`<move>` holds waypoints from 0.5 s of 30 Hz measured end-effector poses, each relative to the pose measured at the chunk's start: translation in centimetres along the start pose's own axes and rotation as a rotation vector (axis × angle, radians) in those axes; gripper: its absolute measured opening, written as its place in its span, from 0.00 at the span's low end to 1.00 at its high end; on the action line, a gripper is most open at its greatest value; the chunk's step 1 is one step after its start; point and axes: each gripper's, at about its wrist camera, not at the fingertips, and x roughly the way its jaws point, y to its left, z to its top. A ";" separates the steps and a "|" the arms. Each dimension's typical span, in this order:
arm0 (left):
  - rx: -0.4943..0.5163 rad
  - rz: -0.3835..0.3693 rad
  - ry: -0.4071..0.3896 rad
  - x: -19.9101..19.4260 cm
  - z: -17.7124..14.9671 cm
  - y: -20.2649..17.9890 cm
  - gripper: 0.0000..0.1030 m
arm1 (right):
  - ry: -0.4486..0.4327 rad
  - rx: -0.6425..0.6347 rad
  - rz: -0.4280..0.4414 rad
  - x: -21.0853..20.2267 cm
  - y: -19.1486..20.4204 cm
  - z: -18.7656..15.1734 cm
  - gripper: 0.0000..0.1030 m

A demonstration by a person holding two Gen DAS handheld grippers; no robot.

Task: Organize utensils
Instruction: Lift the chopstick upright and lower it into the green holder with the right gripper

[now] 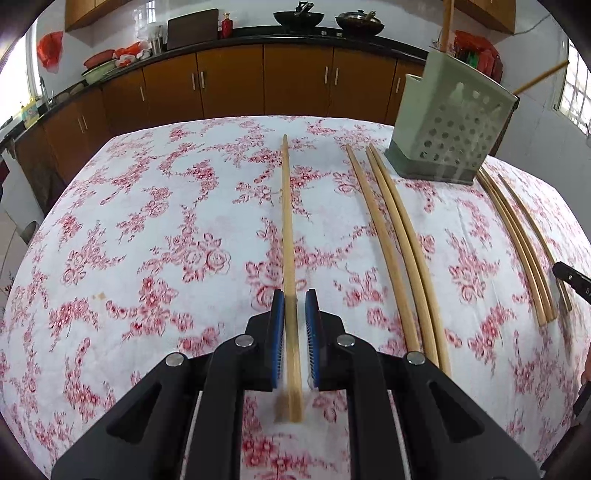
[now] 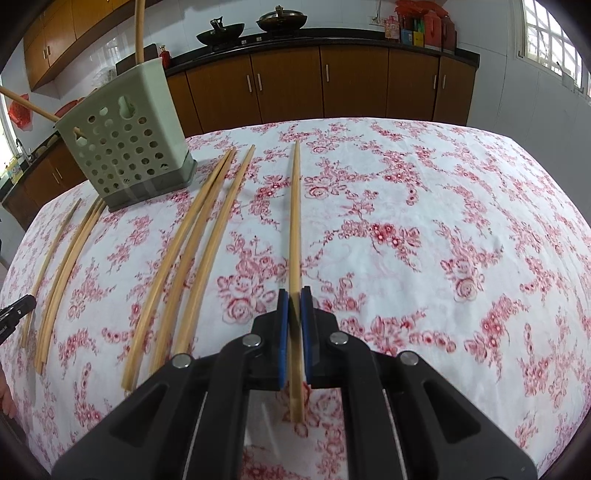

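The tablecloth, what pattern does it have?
White tablecloth with red-pink roses and flower sprays; clearest in the right wrist view.

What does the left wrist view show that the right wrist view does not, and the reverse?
Only left wrist: the left gripper, seen in full, one chopstick between its jaws. Only right wrist: the right gripper, seen in full, shut on another chopstick. Both: the green holder, two woks, loose chopsticks on the floral cloth, the other gripper's black tip.
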 end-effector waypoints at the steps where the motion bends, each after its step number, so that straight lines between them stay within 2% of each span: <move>1: 0.001 0.001 0.000 -0.1 -0.1 0.0 0.13 | 0.000 -0.001 0.001 -0.1 -0.1 -0.1 0.08; 4: 0.005 0.004 0.001 -0.3 -0.4 -0.1 0.12 | 0.002 -0.006 0.003 -0.3 0.0 -0.2 0.08; 6: 0.012 0.014 0.004 -0.4 -0.4 -0.1 0.08 | 0.003 -0.001 0.004 -0.6 0.0 -0.2 0.07; 9: 0.002 -0.001 0.017 -0.8 -0.2 0.2 0.07 | -0.041 0.010 0.007 -2.0 -0.4 0.2 0.07; 15: -0.022 -0.024 -0.099 -4.6 2.0 1.0 0.07 | -0.181 0.023 0.007 -6.1 -1.2 2.3 0.07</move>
